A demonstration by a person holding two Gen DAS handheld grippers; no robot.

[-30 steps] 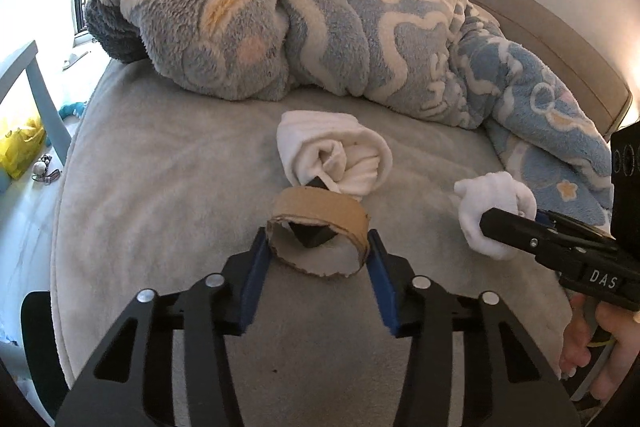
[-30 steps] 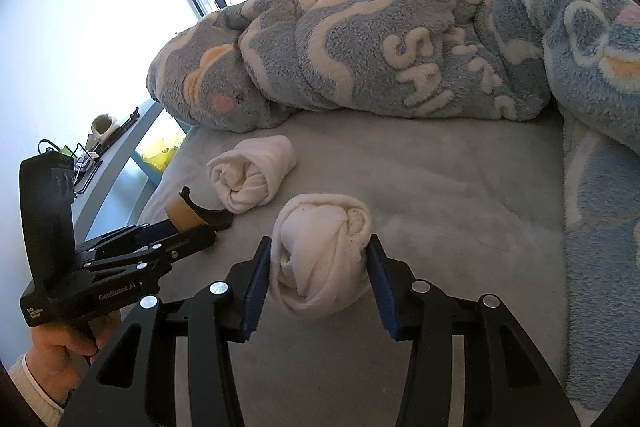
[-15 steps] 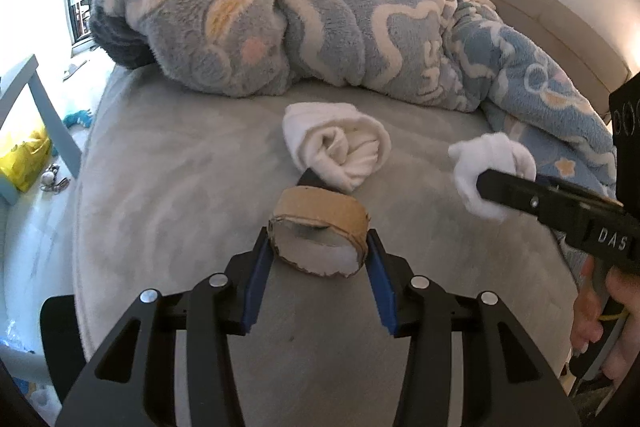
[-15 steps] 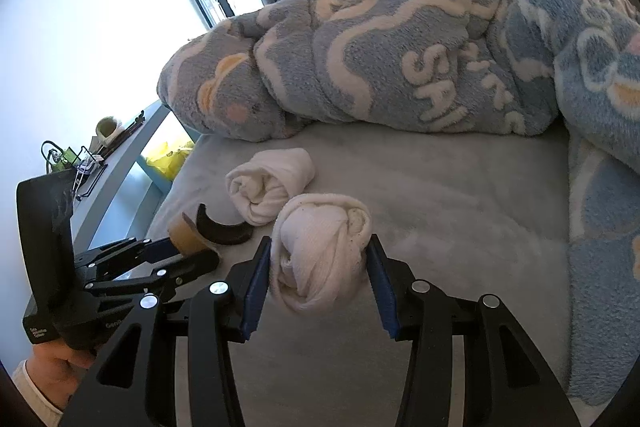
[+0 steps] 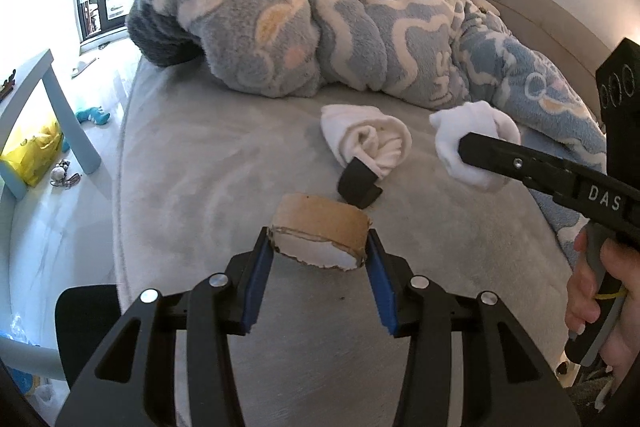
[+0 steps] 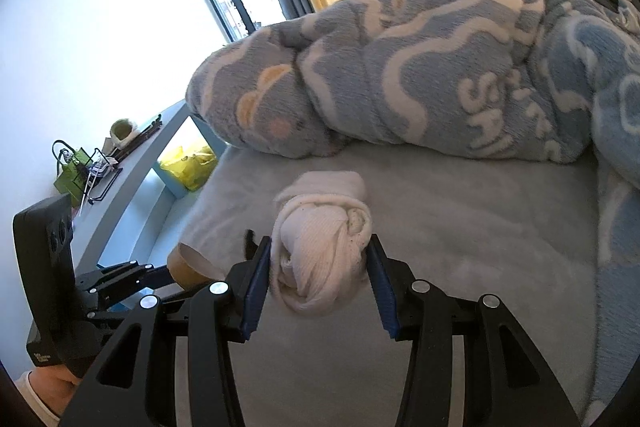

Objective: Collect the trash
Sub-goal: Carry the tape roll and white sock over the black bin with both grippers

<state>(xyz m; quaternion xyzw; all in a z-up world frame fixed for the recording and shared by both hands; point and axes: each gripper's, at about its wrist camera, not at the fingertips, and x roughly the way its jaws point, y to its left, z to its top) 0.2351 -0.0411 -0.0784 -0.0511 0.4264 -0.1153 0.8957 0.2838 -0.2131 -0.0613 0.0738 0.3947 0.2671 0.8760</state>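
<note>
Nearest, the left gripper [image 5: 320, 259] clamps a cardboard tape core [image 5: 320, 233] and the right gripper [image 6: 320, 267] a white cloth wad [image 6: 322, 251], both lifted clear. Farther on the bed [image 5: 208, 163], a black scrap [image 5: 357, 185] and another wad [image 5: 366, 139] remain; nothing binned.

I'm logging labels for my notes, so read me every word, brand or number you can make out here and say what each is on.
"DAS": white letters on the side of the right gripper, seen from the left wrist camera.
"SAI", then more letters lost in the folds: white lettering woven into the blue fleece blanket.
Small white print low on the body of the left gripper: too small to read.
</note>
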